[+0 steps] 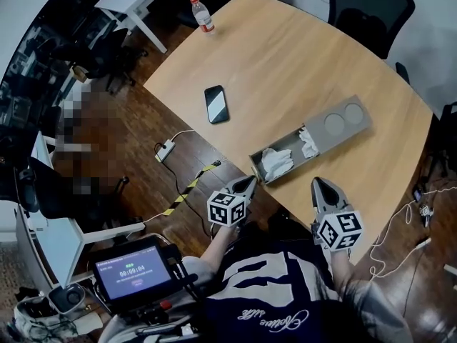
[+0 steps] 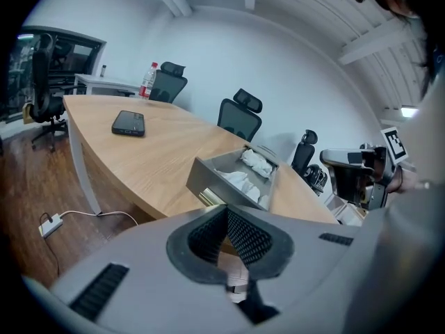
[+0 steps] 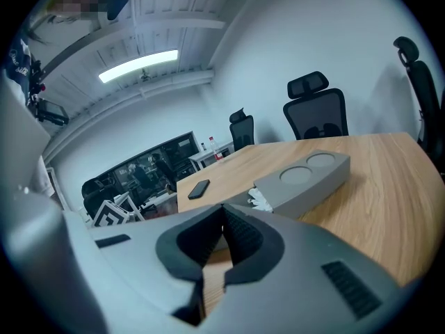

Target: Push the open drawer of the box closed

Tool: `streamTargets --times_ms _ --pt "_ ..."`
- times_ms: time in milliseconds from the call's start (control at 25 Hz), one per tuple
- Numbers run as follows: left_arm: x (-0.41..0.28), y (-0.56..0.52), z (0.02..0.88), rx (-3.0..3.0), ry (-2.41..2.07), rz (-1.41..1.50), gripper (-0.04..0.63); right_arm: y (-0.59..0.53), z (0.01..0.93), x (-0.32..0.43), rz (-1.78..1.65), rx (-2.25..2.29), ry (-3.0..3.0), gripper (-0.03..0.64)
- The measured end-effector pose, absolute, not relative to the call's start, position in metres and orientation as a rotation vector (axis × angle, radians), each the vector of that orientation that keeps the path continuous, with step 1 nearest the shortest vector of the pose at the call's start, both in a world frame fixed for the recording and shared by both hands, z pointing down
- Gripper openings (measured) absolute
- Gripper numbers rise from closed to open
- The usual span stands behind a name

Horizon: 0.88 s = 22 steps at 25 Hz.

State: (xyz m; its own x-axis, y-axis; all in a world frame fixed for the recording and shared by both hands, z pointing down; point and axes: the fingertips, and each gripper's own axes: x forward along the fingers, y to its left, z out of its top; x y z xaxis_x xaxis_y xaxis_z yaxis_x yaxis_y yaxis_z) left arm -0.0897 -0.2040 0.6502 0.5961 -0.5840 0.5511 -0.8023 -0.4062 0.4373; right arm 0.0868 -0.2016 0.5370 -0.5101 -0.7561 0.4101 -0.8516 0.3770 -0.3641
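Note:
A grey box point(image 1: 344, 123) with two round recesses in its top lies on the wooden table point(image 1: 285, 56). Its drawer point(image 1: 277, 161) stands pulled out toward the table's near edge, with white crumpled cloths point(image 1: 277, 158) inside. My left gripper point(image 1: 247, 183) hovers just off the table edge, close to the drawer's front, jaws shut and empty. My right gripper point(image 1: 318, 184) is over the table edge to the right of the drawer, also shut and empty. In the left gripper view the drawer front point(image 2: 221, 180) sits just beyond the closed jaws. The right gripper view shows the box point(image 3: 306, 179) ahead.
A black phone point(image 1: 216, 103) lies mid-table and a bottle with a red cap point(image 1: 203, 14) stands at the far edge. Office chairs point(image 1: 371, 9) surround the table. Cables point(image 1: 178, 184) run across the floor to the left. A device with a screen point(image 1: 133, 269) is near my body.

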Motion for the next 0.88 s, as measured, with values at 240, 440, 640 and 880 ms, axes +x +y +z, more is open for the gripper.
streamTargets --times_ms 240,440,640,880 --pt "-0.084 -0.210 0.650 2.150 -1.070 0.449 0.002 -0.206 0.543 0.105 0.813 1.484 -2.439 -0.002" --pt "-0.056 -0.234 0.647 2.161 -1.048 0.409 -0.005 -0.213 0.546 0.124 0.823 1.518 -2.422 -0.002" --pt "-0.060 -0.254 0.648 2.105 -1.120 0.383 -0.006 -0.213 0.551 0.151 0.846 1.585 -2.384 -0.002" --pt "-0.053 -0.259 0.647 2.087 -1.102 0.401 -0.006 -0.209 0.564 0.173 0.885 1.633 -2.327 -0.002"
